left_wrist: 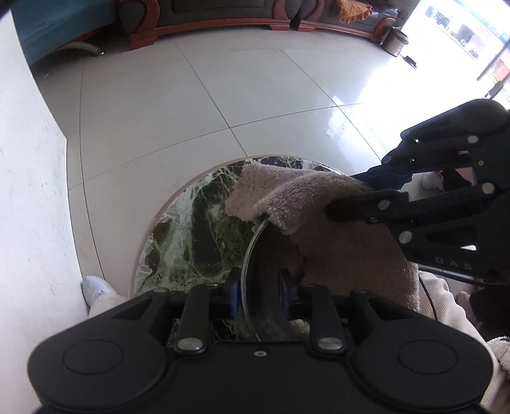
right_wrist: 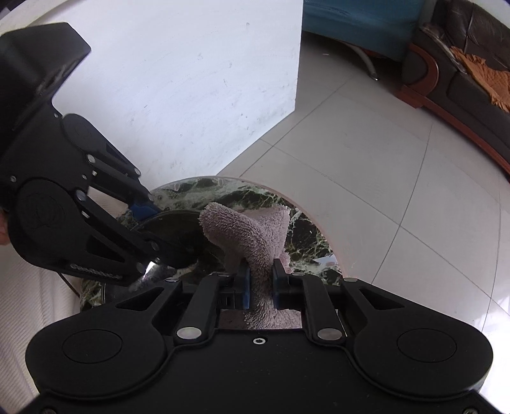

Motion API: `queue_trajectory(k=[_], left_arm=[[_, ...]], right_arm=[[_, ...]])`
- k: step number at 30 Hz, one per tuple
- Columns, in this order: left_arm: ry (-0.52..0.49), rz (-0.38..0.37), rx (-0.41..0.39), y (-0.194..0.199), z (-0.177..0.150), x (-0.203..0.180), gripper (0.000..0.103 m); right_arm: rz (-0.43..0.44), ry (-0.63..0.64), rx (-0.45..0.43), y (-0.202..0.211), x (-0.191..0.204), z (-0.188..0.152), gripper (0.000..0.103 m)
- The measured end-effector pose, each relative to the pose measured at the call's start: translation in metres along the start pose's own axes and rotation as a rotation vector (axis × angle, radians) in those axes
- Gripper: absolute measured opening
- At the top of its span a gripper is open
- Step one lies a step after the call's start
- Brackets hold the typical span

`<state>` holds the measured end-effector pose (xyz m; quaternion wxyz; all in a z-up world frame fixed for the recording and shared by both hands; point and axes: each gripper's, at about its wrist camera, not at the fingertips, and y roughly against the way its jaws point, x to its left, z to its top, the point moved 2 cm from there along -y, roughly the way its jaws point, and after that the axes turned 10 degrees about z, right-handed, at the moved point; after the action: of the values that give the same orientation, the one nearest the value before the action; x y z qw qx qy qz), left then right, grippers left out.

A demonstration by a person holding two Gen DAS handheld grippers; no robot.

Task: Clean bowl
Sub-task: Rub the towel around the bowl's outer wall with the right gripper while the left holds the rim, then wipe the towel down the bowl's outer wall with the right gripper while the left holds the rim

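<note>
A clear glass bowl (left_wrist: 271, 283) is held tilted over the round green marble table (left_wrist: 191, 223). My left gripper (left_wrist: 259, 294) is shut on the bowl's rim, one finger outside and one inside. My right gripper (left_wrist: 360, 194) comes in from the right, shut on a pinkish-beige fluffy cloth (left_wrist: 318, 219) that drapes over the bowl's upper rim and into it. In the right wrist view the right gripper (right_wrist: 261, 283) clamps the cloth (right_wrist: 248, 235), and the left gripper (right_wrist: 156, 223) holds the dark-looking bowl (right_wrist: 178, 229) at left.
The table (right_wrist: 306, 242) stands on a pale tiled floor (left_wrist: 223, 95) beside a white wall (left_wrist: 28, 191). A dark sofa with wooden trim (right_wrist: 462, 95) and a teal seat (right_wrist: 360, 25) stand farther off. The person's white shoe (left_wrist: 95, 286) is by the table's left edge.
</note>
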<state>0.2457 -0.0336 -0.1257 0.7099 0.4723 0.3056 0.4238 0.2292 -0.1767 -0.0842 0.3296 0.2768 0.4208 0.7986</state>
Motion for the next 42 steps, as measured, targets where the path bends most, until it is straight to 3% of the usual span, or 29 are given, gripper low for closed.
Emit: queue_trajectory(k=[3, 7, 11, 14, 17, 20, 23, 26, 30, 32, 35, 39, 42], left_arm=[[0.104, 0.002, 0.033, -0.005, -0.008, 0.002, 0.015], [0.257, 0.027, 0.024, -0.005, -0.014, 0.001, 0.017], [0.303, 0.054, -0.003, -0.002, -0.02, -0.003, 0.018], [0.304, 0.056, -0.006, -0.001, -0.02, -0.006, 0.018], [0.279, 0.071, -0.003, 0.0, -0.02, -0.009, 0.02], [0.263, 0.088, 0.001, 0.002, -0.024, -0.005, 0.021], [0.271, 0.104, 0.001, 0.004, -0.028, -0.007, 0.02], [0.31, 0.109, 0.001, 0.004, -0.03, -0.005, 0.021], [0.33, 0.097, 0.006, 0.004, -0.03, -0.002, 0.02], [0.329, 0.102, 0.009, 0.004, -0.03, -0.002, 0.022], [0.333, 0.107, 0.013, 0.007, -0.031, -0.002, 0.025], [0.33, 0.127, 0.005, 0.011, -0.032, -0.006, 0.024], [0.343, 0.131, 0.001, 0.012, -0.032, -0.007, 0.025]], right_arm=[[-0.001, -0.008, -0.012, -0.002, -0.001, 0.003, 0.014], [0.013, -0.143, -0.058, 0.001, -0.009, -0.004, 0.015], [0.055, -0.401, -0.087, 0.009, -0.025, -0.043, 0.014], [0.084, -0.488, -0.12, 0.017, -0.022, -0.068, 0.016], [0.02, -0.432, -0.136, 0.025, -0.007, -0.067, 0.016], [-0.04, -0.354, -0.136, 0.019, -0.006, -0.043, 0.016], [-0.024, -0.36, -0.15, 0.013, -0.016, -0.027, 0.016], [-0.031, -0.385, -0.155, 0.011, -0.018, -0.033, 0.016], [-0.012, -0.473, -0.138, 0.016, -0.012, -0.065, 0.015], [-0.031, -0.45, -0.125, 0.018, -0.003, -0.07, 0.016], [-0.09, -0.369, -0.108, 0.015, 0.004, -0.058, 0.016], [-0.061, -0.407, -0.147, 0.011, -0.019, -0.037, 0.015], [-0.049, -0.427, -0.138, 0.008, -0.022, -0.04, 0.015]])
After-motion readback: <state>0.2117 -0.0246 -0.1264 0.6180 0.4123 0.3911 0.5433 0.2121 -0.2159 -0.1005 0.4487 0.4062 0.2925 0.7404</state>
